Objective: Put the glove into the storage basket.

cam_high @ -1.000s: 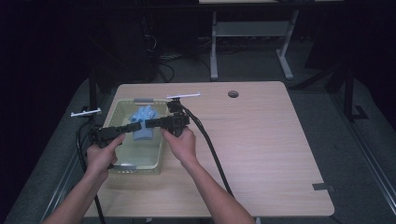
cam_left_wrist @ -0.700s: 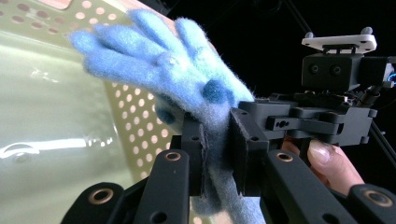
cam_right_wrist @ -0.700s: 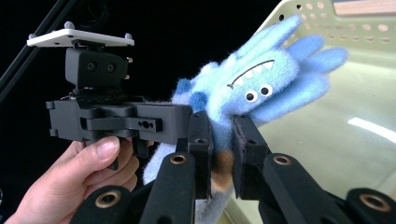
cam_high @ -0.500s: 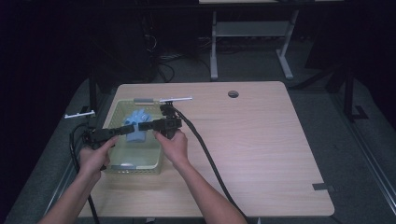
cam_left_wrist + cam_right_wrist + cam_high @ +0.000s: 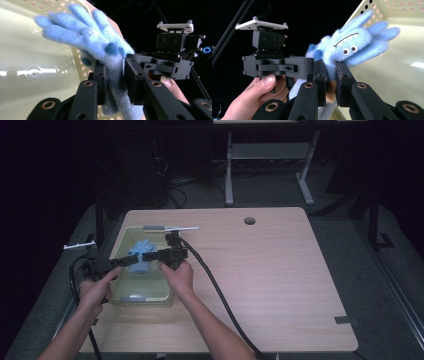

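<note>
Dark room around us; our light wooden table (image 5: 260, 285) carries a pale yellow-green perforated basket (image 5: 131, 296) at its left side. We see the task's thing, a blue fuzzy monster-shaped plush (image 5: 140, 257), held above the far half of the basket, between the two grippers.

Orientation: in the right gripper view the plush (image 5: 352, 47) runs its long axis from the jaws up and to the right, toward the basket wall (image 5: 402, 15), with finger-like tufts fanned at the far end. In the left gripper view the plush (image 5: 87, 40) runs from the jaws up and to the left, tufts spread over the basket floor (image 5: 30, 82). In the high view its long axis lies roughly near-to-far.

Appearance: light blue pile, darker blue round spots, two small white eyes with black pupils, a curved black mouth line with white teeth. The face shows toward the right gripper's camera. Edges are soft and slightly blurred.

Left gripper (image 5: 113, 82): jaws narrow with the plush's lower end between the pads; they have just been opening a little, and the left pad still touches the fabric.

Right gripper (image 5: 331, 77): jaws drawn close, pinching the plush's lower part.
</note>
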Motion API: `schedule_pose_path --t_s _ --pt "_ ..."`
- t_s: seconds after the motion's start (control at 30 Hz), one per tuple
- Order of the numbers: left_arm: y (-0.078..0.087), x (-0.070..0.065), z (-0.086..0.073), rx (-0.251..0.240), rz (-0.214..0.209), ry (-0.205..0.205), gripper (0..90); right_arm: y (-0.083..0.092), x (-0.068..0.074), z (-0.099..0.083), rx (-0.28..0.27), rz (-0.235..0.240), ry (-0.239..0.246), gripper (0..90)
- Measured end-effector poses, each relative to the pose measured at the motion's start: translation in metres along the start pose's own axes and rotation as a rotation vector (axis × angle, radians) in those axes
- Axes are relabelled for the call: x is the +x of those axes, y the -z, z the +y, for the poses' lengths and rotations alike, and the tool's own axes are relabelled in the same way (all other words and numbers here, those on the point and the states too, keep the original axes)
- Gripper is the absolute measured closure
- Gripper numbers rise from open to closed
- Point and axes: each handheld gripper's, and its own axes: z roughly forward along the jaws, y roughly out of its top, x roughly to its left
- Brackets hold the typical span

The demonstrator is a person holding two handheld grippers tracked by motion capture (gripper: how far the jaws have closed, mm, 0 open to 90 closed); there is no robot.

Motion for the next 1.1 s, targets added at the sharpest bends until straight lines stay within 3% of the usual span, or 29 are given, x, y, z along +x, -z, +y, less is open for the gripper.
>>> schedule_pose_path --t_s 0.2,0.33,0.7,1.1 --pt "-0.001 0.005 -0.001 0.011 0.006 0.024 67.6 -0.003 -0.002 -0.001 0.002 -0.005 0.0 81.7" --pt "-0.002 0.007 -0.001 0.022 0.009 0.023 73.3 -0.006 -0.002 -0.002 0.011 -0.009 0.0 81.7" --pt "-0.003 0.01 0.002 0.06 0.069 0.002 81.5 -0.016 -0.009 -0.003 0.043 -0.032 -0.004 81.0" --pt "-0.005 0.017 0.004 0.093 0.076 -0.004 82.4 -0.021 -0.017 -0.004 0.069 -0.063 -0.017 77.0"
